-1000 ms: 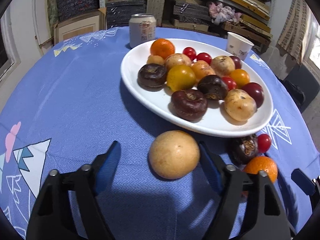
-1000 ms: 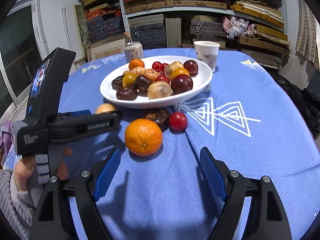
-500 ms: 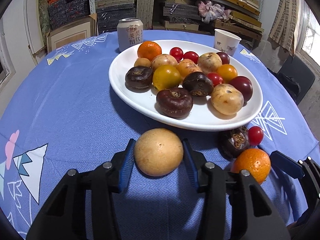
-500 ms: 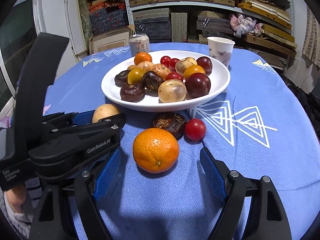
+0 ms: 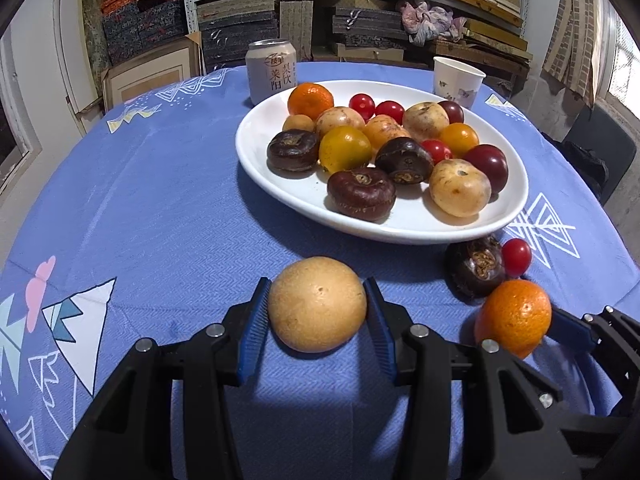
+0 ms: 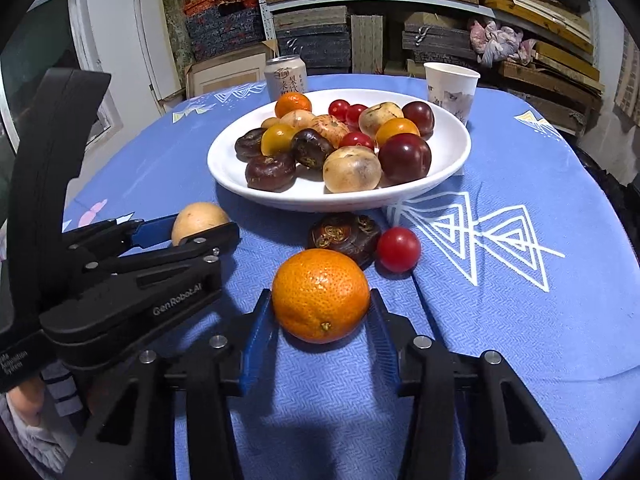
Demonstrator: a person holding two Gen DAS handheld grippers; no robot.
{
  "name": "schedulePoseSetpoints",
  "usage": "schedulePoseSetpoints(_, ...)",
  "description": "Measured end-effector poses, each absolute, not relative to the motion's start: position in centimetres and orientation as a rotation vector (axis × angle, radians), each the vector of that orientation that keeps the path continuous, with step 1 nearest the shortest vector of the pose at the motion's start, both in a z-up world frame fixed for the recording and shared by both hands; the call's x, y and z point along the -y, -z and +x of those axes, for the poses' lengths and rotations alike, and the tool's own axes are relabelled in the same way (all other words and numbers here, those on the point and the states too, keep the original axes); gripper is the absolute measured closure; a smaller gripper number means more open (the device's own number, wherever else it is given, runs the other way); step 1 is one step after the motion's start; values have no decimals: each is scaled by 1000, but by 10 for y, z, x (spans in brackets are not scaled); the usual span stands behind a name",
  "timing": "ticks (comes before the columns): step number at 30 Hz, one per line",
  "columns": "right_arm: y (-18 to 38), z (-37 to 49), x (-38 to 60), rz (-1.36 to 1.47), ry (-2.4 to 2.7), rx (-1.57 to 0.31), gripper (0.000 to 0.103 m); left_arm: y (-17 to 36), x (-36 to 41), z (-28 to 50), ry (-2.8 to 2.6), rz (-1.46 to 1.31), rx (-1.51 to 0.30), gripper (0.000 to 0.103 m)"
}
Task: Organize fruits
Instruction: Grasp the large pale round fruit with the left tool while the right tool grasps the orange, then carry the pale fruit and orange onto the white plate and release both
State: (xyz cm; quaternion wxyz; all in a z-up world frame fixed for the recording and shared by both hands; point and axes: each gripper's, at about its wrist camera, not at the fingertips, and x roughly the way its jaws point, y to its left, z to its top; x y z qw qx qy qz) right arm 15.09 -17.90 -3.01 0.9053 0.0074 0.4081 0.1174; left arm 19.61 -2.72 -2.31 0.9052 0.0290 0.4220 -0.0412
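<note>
**Both grippers now clamped on loose fruit, ready to lift to plate**

Change vs. a second ago: both sets of jaws were wide and short of the fruit; now both have advanced and narrowed onto their targets. Left closed first, already near contact half a second back; right closed only in the last half second.

Left gripper (image 5: 317, 326): blue pads touching both sides of the tan round fruit (image 5: 317, 304), which sits on the blue tablecloth (image 5: 160, 208) just in front of the white plate (image 5: 280, 196). Jaws holding it. Lifted or not, cannot tell.

Right gripper (image 6: 320, 328): pads against both sides of the orange (image 6: 321, 295), in front of the plate and nearer the camera than the two other strays.

Still loose at the plate's front rim: dark water chestnut (image 6: 344, 235) and red cherry tomato (image 6: 398, 249), touching each other.

Behind the plate: drink can (image 5: 271, 70) and paper cup (image 5: 458, 80).

Meaning, as I judge it: grasp step done for two of four stray fruits; next is lift and drop onto the plate. Plate is crowded, bare space mostly at its front edge, so roll-off is a risk. Two more pickups remain after this.
</note>
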Motion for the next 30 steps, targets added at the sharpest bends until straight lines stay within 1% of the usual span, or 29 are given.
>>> schedulePoseSetpoints(8, 22, 132, 197, 83, -262, -804, 55, 24, 18, 187, 94, 27, -890, 57)
schedulePoseSetpoints(13, 23, 116, 201, 100, -276, -804, 55, 22, 9, 156, 107, 1, -908, 57)
schedulePoseSetpoints(17, 3, 90, 216, 134, -301, -725, 55, 7, 1, 128, 133, -9, -876, 57)
schedulePoseSetpoints(20, -28, 84, 229, 113, -296, -661, 55, -15, 1, 125, 139, 32, -841, 57)
schedulePoseSetpoints(25, -97, 110, 243, 102, -267, -528, 56, -74, 9, 157, 112, 80, -744, 57)
schedulePoseSetpoints(28, -111, 139, 245, 110, -256, -518, 55, -97, 18, 191, 106, 70, -722, 57)
schedulePoseSetpoints(30, -107, 166, 242, 104, -250, -537, 55, -103, 25, 222, 98, 64, -731, 57)
